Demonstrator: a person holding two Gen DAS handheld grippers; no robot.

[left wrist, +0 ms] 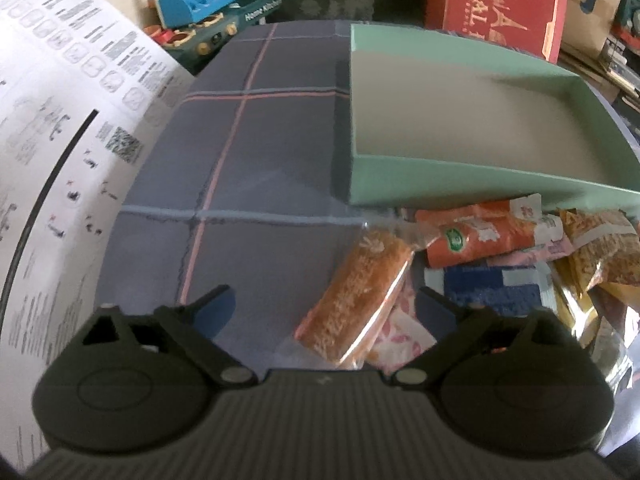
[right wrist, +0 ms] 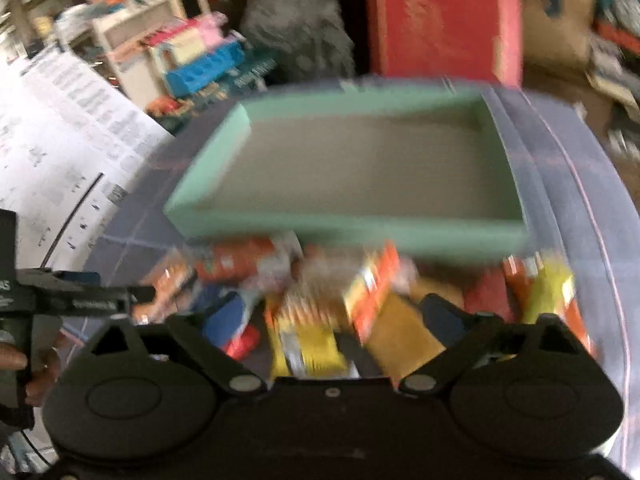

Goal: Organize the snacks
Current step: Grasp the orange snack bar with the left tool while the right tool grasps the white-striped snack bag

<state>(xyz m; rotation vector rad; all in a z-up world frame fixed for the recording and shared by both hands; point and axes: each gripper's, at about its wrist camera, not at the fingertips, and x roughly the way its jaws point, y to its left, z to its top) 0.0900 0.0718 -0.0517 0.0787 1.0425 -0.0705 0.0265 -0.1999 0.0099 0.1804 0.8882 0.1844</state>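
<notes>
Plaid worktop [left wrist: 256, 184] held an empty green tray [left wrist: 460, 168] beyond my spread, unladen jaws; snack packets [right wrist: 312, 312] lay unsorted beneath them.

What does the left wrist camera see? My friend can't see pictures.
An open left gripper hovers over a wrapped orange cake bar at the edge of a snack pile. Beyond lies an empty green box on a checked cloth.

Soft daylight, left view sharp, right view motion-blurred, fisheye-bent edges.
</notes>
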